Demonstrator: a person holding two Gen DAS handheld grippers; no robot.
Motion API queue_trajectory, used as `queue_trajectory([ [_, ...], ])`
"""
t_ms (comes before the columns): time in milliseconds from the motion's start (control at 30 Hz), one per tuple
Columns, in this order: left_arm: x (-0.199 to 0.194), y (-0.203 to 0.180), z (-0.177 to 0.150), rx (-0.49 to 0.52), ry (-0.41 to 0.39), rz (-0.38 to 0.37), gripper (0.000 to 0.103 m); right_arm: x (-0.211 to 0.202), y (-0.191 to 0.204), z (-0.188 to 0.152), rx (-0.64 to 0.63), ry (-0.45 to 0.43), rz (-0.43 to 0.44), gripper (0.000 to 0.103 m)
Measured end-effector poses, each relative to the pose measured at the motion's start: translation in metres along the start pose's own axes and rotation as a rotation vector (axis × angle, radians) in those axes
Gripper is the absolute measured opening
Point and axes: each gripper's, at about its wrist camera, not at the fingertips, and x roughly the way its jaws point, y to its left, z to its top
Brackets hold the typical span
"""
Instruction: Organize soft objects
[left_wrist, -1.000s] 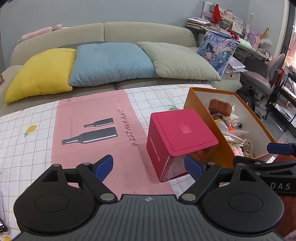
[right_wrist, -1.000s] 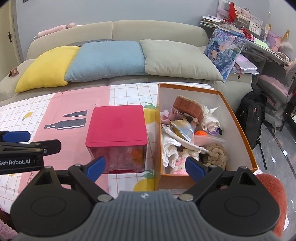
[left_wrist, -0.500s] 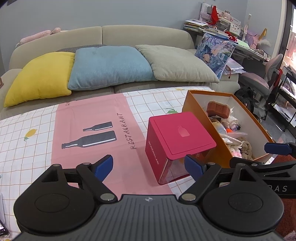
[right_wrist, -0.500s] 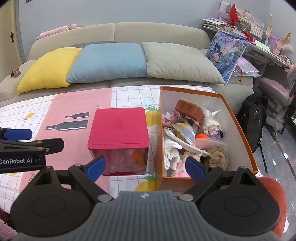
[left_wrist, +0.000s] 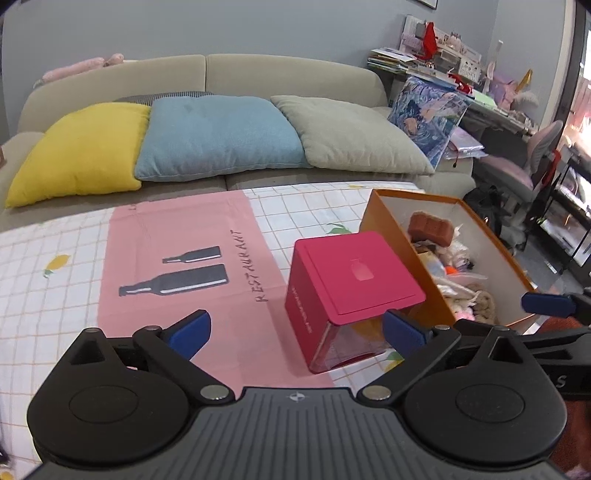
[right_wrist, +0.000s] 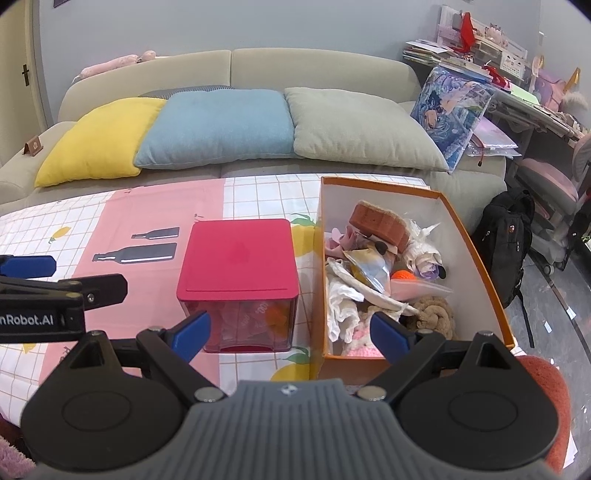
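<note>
A: Where are the soft things?

B: Heaped in the orange box (right_wrist: 480, 258), open-topped with white inner walls, on the right of the tabletop (right_wrist: 258, 199). On top at the far end lies a brown ridged pad (right_wrist: 380, 221). Below it are a pink scrap, a crinkled clear bag (right_wrist: 421, 288), a small orange ball (right_wrist: 402, 275), white cloths (right_wrist: 343, 299), a tan knotted rope piece (right_wrist: 436, 315) and something pink and fuzzy (right_wrist: 364, 341) at the near wall.

A: And the red container?

B: The magenta-lidded bin (right_wrist: 238, 258) stands just beside the orange box's left wall. Its walls are clear plastic, with orange and pale shapes dimly visible inside; what they are I cannot tell.

A: The claws?

B: The left claw (left_wrist: 295, 332) hangs over the pink mat (left_wrist: 177, 236), blue fingertips (left_wrist: 188, 330) spread wide, empty. The right claw (right_wrist: 291, 332) is likewise wide apart and empty, near the bin and box.
</note>
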Motion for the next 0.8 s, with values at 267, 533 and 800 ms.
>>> queue_trajectory([
  [267,-0.0036,-0.0029,0.0018,0.019,-0.029,0.016,0.103,-0.0017,0.0006,0.0005,-0.006,-0.007,0.001,0.091],
  [533,-0.0045,-0.0008,0.002,0.023,-0.04,0.035,0.103,-0.0021,0.0007,0.0004,-0.009,-0.007,0.002,0.091],
  [800,-0.0056,-0.003,0.0014,0.049,-0.04,0.065,0.103,-0.0027,0.0016,0.0005,-0.014,-0.009,0.004,0.091],
])
